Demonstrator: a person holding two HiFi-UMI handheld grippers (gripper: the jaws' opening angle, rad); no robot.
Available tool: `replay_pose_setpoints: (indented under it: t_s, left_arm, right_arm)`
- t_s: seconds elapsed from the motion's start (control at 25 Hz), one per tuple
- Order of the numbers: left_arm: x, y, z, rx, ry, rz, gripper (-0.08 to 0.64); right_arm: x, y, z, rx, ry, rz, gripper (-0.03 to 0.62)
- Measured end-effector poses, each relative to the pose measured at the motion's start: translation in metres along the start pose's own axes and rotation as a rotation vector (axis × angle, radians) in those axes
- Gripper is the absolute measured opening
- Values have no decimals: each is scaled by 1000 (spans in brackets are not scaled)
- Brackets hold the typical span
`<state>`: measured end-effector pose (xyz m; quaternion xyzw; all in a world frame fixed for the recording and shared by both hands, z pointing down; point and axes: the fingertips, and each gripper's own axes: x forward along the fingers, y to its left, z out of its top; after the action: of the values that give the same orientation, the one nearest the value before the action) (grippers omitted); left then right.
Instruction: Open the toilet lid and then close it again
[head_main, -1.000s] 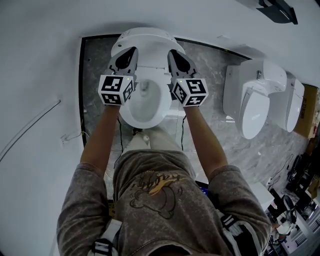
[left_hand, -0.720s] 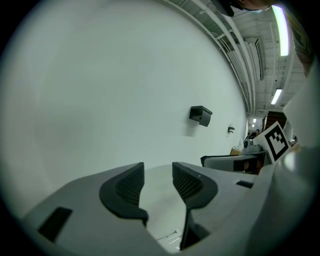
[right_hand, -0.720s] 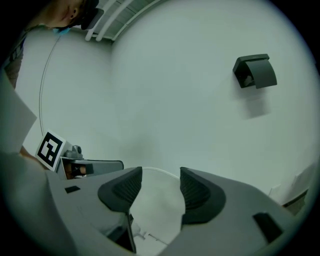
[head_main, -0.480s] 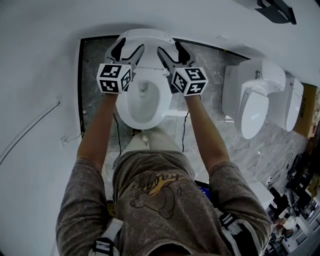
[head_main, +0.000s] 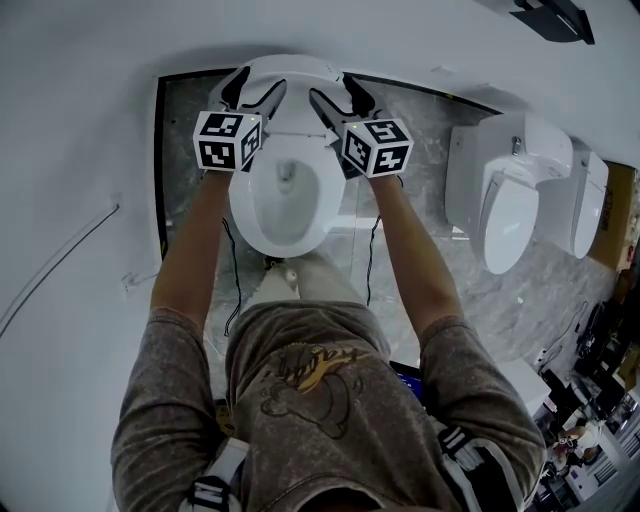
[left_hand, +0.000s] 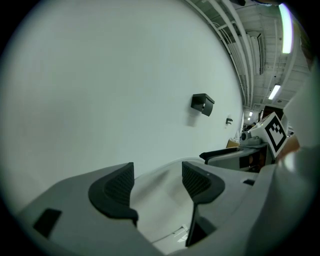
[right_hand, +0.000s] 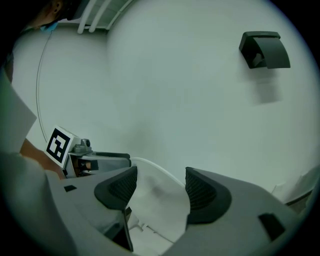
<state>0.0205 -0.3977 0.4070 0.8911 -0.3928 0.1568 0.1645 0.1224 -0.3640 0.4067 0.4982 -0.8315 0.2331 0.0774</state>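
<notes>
The white toilet stands against the wall with its lid raised and the bowl showing. My left gripper is at the lid's left top edge and my right gripper at its right top edge. Both have just been opening and now stand open. In the left gripper view the lid lies in the gap of the left gripper, with space at the pads. In the right gripper view the lid's rim runs likewise between the open fingers of the right gripper.
Two more white toilets stand to the right on the marble floor. A black fixture hangs on the white wall. A thin cable runs along the left. Cluttered gear fills the bottom right corner.
Both grippers were shut over the seat a second ago; they have opened wide and moved up the picture to the raised lid's top edge.
</notes>
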Motion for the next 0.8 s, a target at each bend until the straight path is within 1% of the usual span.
replay_pose_setpoints:
  t_s: [0.12, 0.28, 0.44, 0.68, 0.8]
  left_arm:
    - [-11, -5, -2, -8, 4, -12, 291]
    - [-31, -15, -7, -27, 0, -34, 291]
    - [-55, -26, -15, -29, 1, -58, 291]
    - [-101, -47, -36, -60, -5, -88, 291]
    - [-128, -62, -55, -81, 13, -102, 291]
  right_arm:
    - [-7, 8, -3, 2, -4, -8, 295]
    - [-24, 21, -8, 37, -27, -20, 295]
    - [-41, 38, -17, 28, -31, -34, 293]
    - [-76, 70, -41, 37, -46, -68, 293]
    - [-99, 90, -60, 64, -40, -69, 293]
